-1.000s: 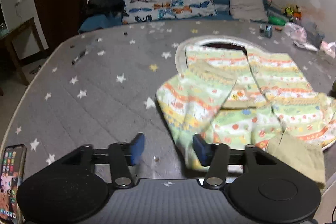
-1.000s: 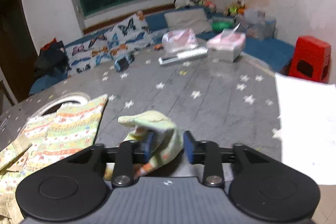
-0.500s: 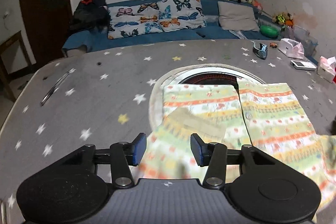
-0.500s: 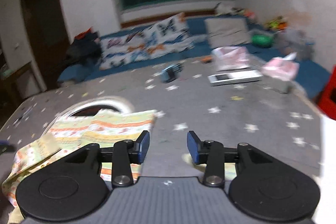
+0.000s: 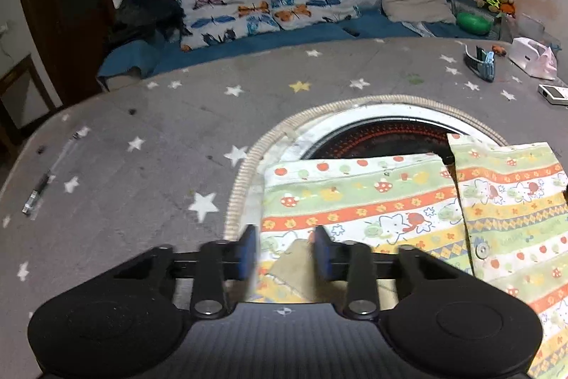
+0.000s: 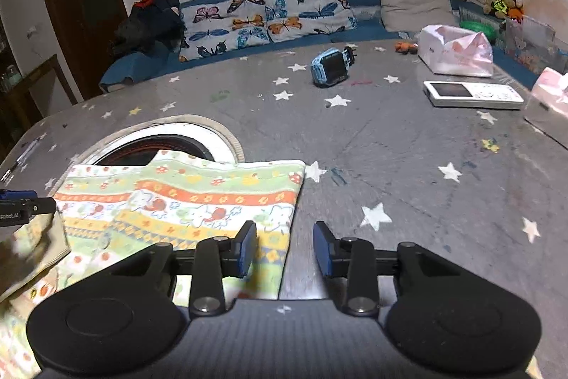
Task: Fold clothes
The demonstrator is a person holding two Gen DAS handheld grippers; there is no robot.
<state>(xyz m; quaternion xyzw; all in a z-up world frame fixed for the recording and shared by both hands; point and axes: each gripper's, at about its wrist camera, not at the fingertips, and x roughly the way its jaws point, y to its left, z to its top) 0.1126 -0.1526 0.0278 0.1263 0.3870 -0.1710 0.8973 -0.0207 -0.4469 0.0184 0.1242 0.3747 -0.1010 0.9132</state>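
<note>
The striped children's garment (image 5: 372, 201) lies spread flat on the star-patterned grey table (image 5: 142, 130), its top edge overlapping a round opening (image 5: 376, 134) set into the tabletop. A beige cuff (image 5: 294, 269) is already turned in over the print.

The left gripper (image 5: 284, 253) hovers with its jaws apart over that cuff, gripping nothing. The right gripper (image 6: 284, 247) also stands wide, empty, at the garment's right edge (image 6: 291, 226), one pad over cloth and one over bare table.

To do this fold well, I'd say both should pinch only the near hem at matching corners and lift together, so the fabric doesn't skew.

The round opening shows dark, red-ringed insides; I can't tell what it holds. A pink bag (image 6: 458, 52) sits well away, contents hidden.
</note>
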